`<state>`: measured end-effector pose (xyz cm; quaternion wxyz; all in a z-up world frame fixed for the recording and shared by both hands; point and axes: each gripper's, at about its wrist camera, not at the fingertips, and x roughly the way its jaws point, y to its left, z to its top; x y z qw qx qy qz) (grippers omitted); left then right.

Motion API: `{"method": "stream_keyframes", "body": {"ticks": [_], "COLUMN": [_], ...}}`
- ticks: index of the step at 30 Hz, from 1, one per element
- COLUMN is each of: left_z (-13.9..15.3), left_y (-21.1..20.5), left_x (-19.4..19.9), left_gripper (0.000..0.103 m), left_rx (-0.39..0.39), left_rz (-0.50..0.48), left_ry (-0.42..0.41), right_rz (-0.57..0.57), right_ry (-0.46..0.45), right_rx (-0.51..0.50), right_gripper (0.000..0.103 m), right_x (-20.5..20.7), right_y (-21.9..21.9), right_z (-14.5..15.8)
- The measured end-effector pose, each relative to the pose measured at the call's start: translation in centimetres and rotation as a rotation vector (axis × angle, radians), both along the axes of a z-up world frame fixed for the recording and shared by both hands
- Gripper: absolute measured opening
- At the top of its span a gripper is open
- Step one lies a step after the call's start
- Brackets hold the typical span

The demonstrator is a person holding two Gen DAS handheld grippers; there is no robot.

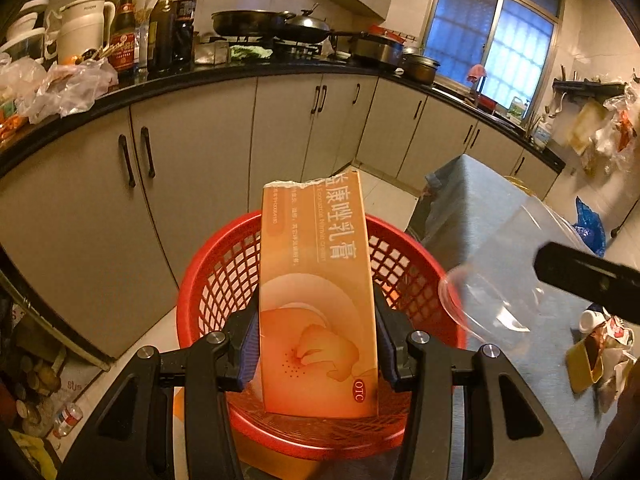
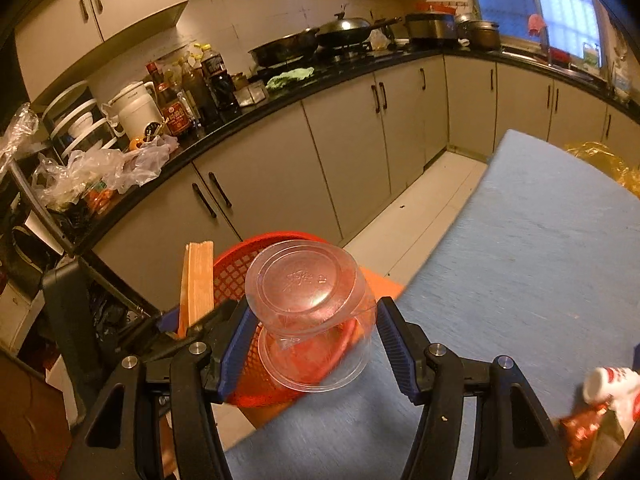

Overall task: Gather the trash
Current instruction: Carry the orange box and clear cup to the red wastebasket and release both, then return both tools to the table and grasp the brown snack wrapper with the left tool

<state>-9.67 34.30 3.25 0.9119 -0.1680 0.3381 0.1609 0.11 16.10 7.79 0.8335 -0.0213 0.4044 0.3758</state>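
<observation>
Over the red basket [image 1: 208,280]: my left tongs [image 1: 318,344] clamp an orange box [image 1: 316,300], pads pressed on both long sides, box upright with torn end up. Basket sits below, beside the blue worktop [image 1: 472,216]. My right tongs [image 2: 312,336] grip a clear plastic bowl [image 2: 308,292], tilted with its base toward the camera, pads on both sides, hanging at the worktop edge, partly over the basket rim [image 2: 280,238]. Left-wrist view shows the bowl [image 1: 480,300] just right of the basket. More trash [image 1: 600,344] lies on the worktop, well apart from both tongs.
</observation>
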Motion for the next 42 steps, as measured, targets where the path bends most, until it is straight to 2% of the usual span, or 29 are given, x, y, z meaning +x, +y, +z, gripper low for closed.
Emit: {"method": "stream_keyframes", "body": {"ticks": [6,10,19,23,29,38,42], "left_z": [-0.5,-0.5,-0.1,0.6,1.7,2.7,2.9], "left_y": [0.9,1.0,0.7,-0.1,-2.3,-7.2,-9.8], "left_x": [-0.1,-0.2,-0.9,-1.4,-1.4,-0.7,-0.1], "left_gripper": [0.047,0.057,0.06,0.062,0.063,0.065,0.065], "left_rx": [-0.003,-0.005,-0.01,-0.007,0.005,0.03,0.045], "left_rz": [-0.005,-0.006,-0.007,-0.026,-0.067,-0.152,-0.194], "left_ry": [-0.001,-0.007,-0.024,-0.042,-0.061,-0.06,-0.053], "right_rz": [0.002,-0.004,-0.014,-0.031,-0.066,-0.149,-0.191], "right_ry": [0.038,0.064,0.07,0.066,0.015,-0.052,-0.053], "right_rx": [0.008,0.02,0.056,0.069,0.068,0.08,0.108], "right_gripper": [0.068,0.07,0.073,0.073,0.073,0.074,0.074], "right_x": [1.0,1.7,1.5,0.8,-1.1,-3.5,-4.2], "right_y": [1.9,2.6,1.7,-0.3,-3.6,-10.3,-13.9], "right_z": [-0.9,-1.4,-0.8,-0.2,0.9,1.9,2.2]}}
